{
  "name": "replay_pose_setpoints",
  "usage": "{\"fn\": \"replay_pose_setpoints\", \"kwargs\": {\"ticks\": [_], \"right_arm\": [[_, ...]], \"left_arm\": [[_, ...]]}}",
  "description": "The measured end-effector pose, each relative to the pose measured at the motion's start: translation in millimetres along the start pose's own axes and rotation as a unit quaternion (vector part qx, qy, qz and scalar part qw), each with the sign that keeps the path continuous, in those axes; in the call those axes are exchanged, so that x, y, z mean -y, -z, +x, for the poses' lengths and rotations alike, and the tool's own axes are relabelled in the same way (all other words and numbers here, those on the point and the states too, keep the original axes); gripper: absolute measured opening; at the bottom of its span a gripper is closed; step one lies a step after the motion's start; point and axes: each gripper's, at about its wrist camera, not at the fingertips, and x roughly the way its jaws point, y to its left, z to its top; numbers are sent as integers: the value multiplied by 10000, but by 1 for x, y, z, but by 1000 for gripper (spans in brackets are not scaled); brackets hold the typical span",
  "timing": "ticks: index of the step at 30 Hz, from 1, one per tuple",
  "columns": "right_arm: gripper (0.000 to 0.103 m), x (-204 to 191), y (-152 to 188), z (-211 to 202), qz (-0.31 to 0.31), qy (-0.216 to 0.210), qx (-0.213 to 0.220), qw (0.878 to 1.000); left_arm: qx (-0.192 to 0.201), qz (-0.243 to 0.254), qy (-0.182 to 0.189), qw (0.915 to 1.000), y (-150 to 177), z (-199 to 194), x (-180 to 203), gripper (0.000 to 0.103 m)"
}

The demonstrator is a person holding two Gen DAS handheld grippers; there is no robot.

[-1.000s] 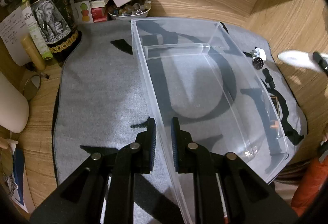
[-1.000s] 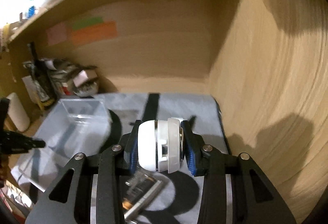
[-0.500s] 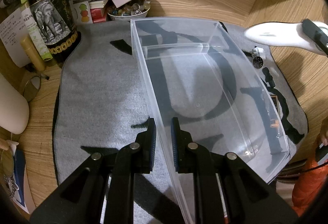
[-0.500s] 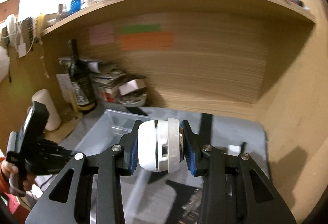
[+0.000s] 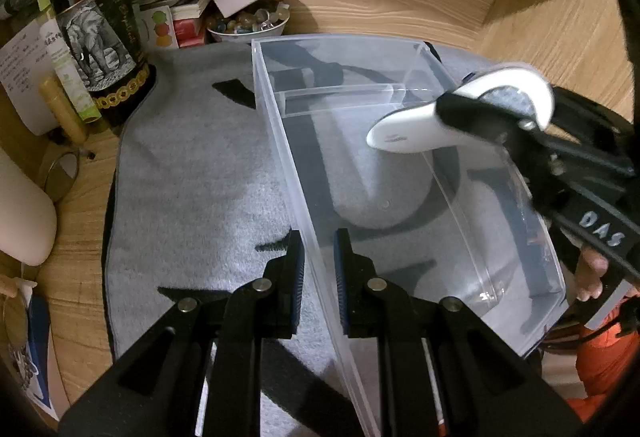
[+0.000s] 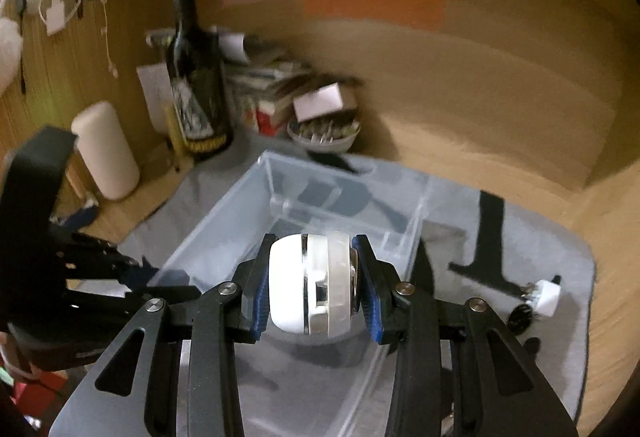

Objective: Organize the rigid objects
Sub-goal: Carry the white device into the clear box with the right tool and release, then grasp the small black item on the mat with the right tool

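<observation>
Over the clear plastic bin (image 5: 472, 269), the right gripper (image 6: 316, 297) is clenching a glossy white, curved, chrome-banded gadget (image 6: 310, 295) between its blue pads.

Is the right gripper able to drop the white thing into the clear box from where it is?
Probably yes. The right gripper holds the white gadget above the clear bin, which has no lid and looks empty below. The left gripper only pinches the bin's near wall, off to one side.

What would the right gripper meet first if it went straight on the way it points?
Probably the floor of the clear bin, since the right gripper, shut on a white device, points down into it; depth is unclear.
</observation>
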Motion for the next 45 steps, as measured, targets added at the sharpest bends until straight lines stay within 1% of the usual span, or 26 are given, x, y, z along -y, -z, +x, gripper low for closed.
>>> {"fn": "replay_pose_setpoints", "kwargs": {"ticks": [3,10,13,15,16,18,19,20,23,24,26,28,32,38,42,45], "right_arm": [[34,-1,1,7,-48,-52,-149,9999],[34,-6,2,30,-268,-224,-838,9959],[35,-10,6,36,-379,-247,-1024,9937],[34,-11,7,36,-413,-269,-1051,9932],[35,-11,8,36,-415,-275,-1040,9933],[40,-10,7,33,-396,-264,-1001,9938],[48,-9,7,32,-372,-261,-931,9946],[53,-8,7,29,-340,-254,-858,9954],[53,-6,6,18,-300,-258,-704,9967],[54,-5,5,16,-271,-233,-782,9963],[59,-2,4,7,-255,-136,-644,9975],[63,4,2,-4,-225,-24,-497,9985],[65,23,-1,-27,-104,294,-188,9993],[67,64,-1,-53,294,754,52,9967],[67,93,4,-63,587,1057,76,9926],[67,116,10,-64,813,1312,3,9880]], "left_arm": [[16,16,7,10000,0,-1,0,15],[32,14,32,10000,0,-1,0,15],[33,17,22,10000,1,-1,-1,15],[34,24,23,10000,1,-1,-1,15],[35,33,11,10000,1,-1,0,15],[38,45,-3,10000,1,-1,0,15],[41,48,-9,10000,1,-1,0,15],[43,46,-14,10000,1,-1,0,15],[41,37,-17,10000,1,0,0,15],[39,37,-19,10000,0,0,1,15],[38,36,-22,10000,0,0,1,15],[39,37,-22,10000,0,0,1,15],[41,36,-45,10000,0,-1,1,15],[38,49,-100,9999,1,-1,3,15],[39,38,-117,9999,1,-1,4,15],[39,31,-117,9999,1,-1,4,15]]}}
